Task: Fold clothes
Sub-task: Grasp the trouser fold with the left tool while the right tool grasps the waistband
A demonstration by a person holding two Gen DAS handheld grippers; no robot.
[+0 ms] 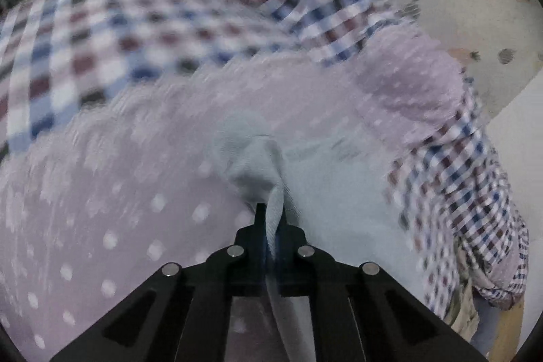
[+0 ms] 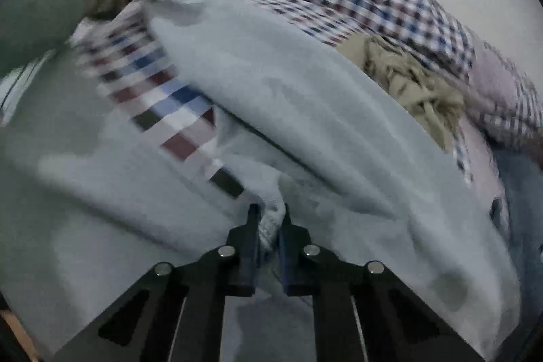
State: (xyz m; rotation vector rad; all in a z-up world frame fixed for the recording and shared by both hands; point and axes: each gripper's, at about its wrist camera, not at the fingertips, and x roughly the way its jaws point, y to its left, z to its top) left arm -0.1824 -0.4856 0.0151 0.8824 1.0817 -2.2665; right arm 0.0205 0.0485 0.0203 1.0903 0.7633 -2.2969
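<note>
Pinching a pale blue garment (image 1: 258,158) at lower centre, your left gripper (image 1: 271,226) and right gripper (image 2: 269,223) both clamp its folds beside a checked shirt (image 1: 112,33).

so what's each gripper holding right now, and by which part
Both grip the pale blue garment. The left gripper is shut on a pinched-up fold of it; the right gripper is shut on a bunched ribbed edge. Which part of the garment each is cannot be told.
</note>
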